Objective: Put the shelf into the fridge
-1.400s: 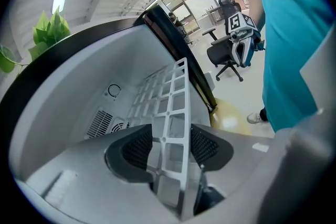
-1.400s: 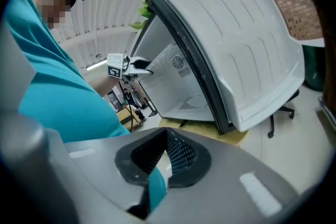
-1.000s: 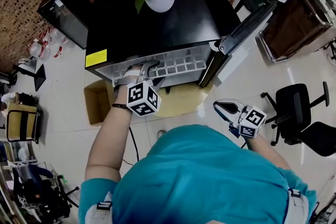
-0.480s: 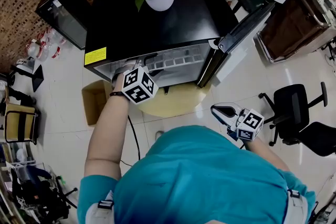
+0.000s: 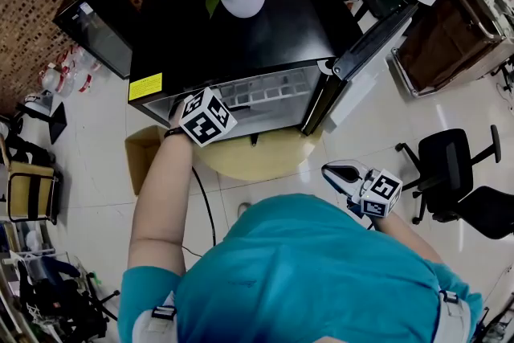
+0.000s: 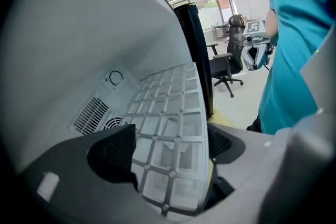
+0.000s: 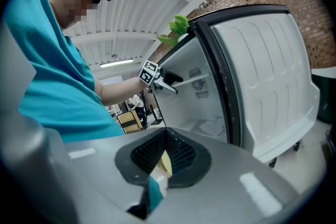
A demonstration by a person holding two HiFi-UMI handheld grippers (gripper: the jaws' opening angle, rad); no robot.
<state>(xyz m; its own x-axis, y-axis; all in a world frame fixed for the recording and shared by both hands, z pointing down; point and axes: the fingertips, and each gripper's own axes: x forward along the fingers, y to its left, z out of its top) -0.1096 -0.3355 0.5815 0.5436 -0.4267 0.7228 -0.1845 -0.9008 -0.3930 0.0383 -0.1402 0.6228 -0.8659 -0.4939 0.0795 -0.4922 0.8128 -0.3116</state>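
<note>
Shelf (image 6: 173, 97), white grid: where does it lie? (Reader)

Inside the fridge (image 5: 241, 36). Its long axis runs across the opening, alongside the vented inner wall (image 6: 94, 113), from my left gripper (image 6: 170, 140) toward the hinge side. Its near end sits between my jaws. (Operator)

Gripper states? (Reader)

Left: the jaws have just been opening and stand wide apart. The shelf's end is between them, with no pad pressing on it. Right gripper (image 7: 164, 157): jaws together, empty, well apart from the shelf, outside the cavity near the open door (image 5: 377, 36). (Operator)

Which relation governs the coming move? (Reader)

Shelf straight ahead of the left gripper, which is far the nearer. I judge the placing all but done. The spread jaws should slide off that end without catching the grid. (Operator)
</note>
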